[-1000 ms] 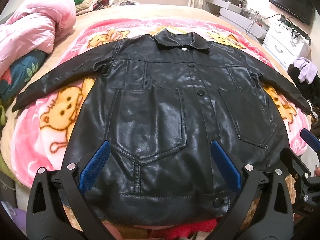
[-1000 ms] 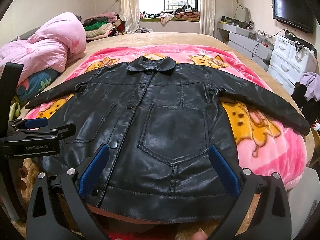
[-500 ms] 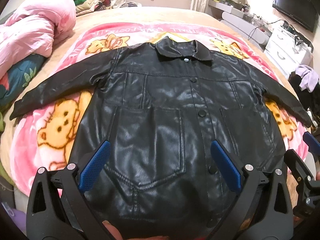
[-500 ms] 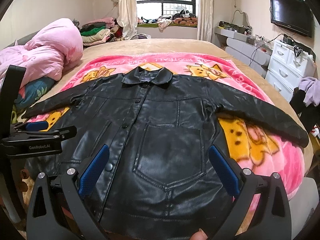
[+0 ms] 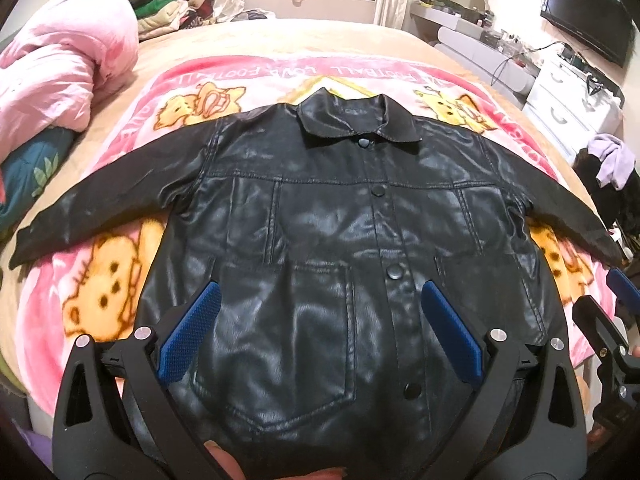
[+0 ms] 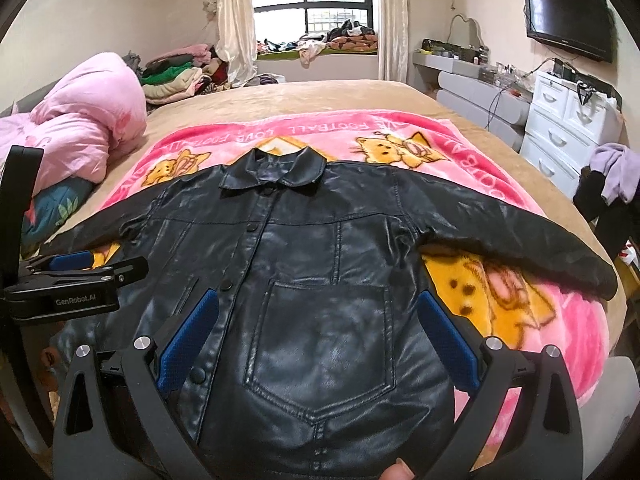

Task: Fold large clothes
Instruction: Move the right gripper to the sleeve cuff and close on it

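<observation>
At the upper left of the frame a pink quilt (image 5: 68, 64) lies bunched on the bed. Across the middle, the black leather jacket (image 5: 340, 248) is spread flat, front up and buttoned, on a pink cartoon blanket (image 5: 92, 292), its sleeves reaching out to both sides. The left gripper (image 5: 320, 332) hangs released over the jacket's lower front, holding nothing. The right gripper (image 6: 316, 336) likewise gapes wide above a chest pocket. White drawers (image 6: 568, 128) stand at the far right.

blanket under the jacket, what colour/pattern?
Pink blanket with yellow cartoon cats and white lettering; clearest in the right wrist view.
</observation>
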Demonstrator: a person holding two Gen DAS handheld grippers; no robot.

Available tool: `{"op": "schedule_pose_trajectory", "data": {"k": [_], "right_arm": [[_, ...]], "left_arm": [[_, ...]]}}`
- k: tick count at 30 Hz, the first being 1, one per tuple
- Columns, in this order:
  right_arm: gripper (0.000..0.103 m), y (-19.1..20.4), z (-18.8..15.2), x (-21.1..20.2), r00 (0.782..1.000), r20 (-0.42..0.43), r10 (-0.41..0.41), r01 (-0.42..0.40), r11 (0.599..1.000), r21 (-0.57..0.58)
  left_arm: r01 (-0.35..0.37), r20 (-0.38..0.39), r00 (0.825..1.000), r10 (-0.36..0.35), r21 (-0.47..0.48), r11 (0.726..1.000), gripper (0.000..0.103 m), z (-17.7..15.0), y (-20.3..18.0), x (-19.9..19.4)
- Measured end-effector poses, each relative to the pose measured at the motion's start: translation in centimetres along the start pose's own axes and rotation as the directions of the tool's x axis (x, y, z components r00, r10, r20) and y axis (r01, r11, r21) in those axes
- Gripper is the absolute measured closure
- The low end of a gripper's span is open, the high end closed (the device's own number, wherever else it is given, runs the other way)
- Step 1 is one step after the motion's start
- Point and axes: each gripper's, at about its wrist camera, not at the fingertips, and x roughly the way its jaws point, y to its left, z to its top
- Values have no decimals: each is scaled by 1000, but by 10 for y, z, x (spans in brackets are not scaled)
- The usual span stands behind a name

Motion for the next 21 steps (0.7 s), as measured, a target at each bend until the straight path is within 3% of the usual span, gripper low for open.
{"op": "schedule_pose_trajectory", "data": {"k": [12,21], "right_arm": [[4,-32,19,23,1000,-22,-21,22,997,71],[4,-70,32,34,996,-23,-86,88,989,120]], "left_arm": [[40,-28,999,-40,17,999,9,31,-15,22],[73,20,997,-73,40,997,9,75,-34,26]]}}
